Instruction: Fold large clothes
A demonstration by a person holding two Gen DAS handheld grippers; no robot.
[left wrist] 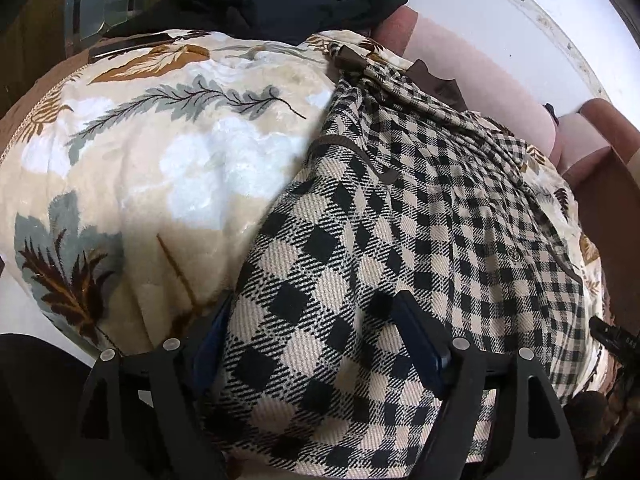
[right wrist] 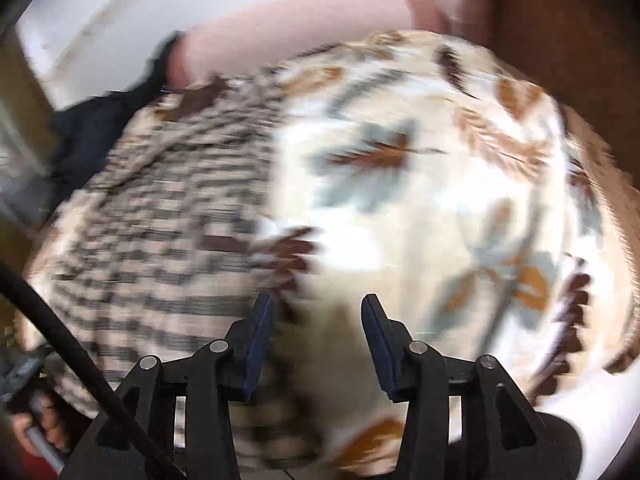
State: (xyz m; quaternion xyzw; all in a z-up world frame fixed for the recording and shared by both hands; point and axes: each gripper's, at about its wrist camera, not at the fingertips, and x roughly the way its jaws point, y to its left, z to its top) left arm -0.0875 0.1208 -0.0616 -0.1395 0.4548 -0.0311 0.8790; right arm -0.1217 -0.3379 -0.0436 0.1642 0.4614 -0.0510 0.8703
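- On the bed, in the left wrist view, the checked garment (left wrist: 360,216) lies spread over a leaf-print blanket (left wrist: 168,152), reaching from the near edge toward the far edge where pink cushions (left wrist: 480,64) sit.
- A dark piece of clothing (left wrist: 272,4) is heaped at the bed's far edge, apart from the work.
- The left gripper (left wrist: 316,344) stands spread, with a bulge of the checked cloth rising between its fingers; the pads flank the fabric and I cannot tell whether they touch it, so I judge no pinch is made.
- In the right wrist view everything is smeared by motion; the checked garment (right wrist: 160,220) fills the left half and the blanket the right.
- The right gripper (right wrist: 318,344) is spread part-way and empty, hovering over the blanket just beside the garment's edge.
- A hand (right wrist: 44,424) on a handle shows at the lower left corner.
- Step in hand, as I judge it: laying out or starting a fold, with neither gripper holding cloth.
- Next move calls for each gripper to close on a hem or corner of the garment, then carry that edge across evenly so the fabric does not bunch.
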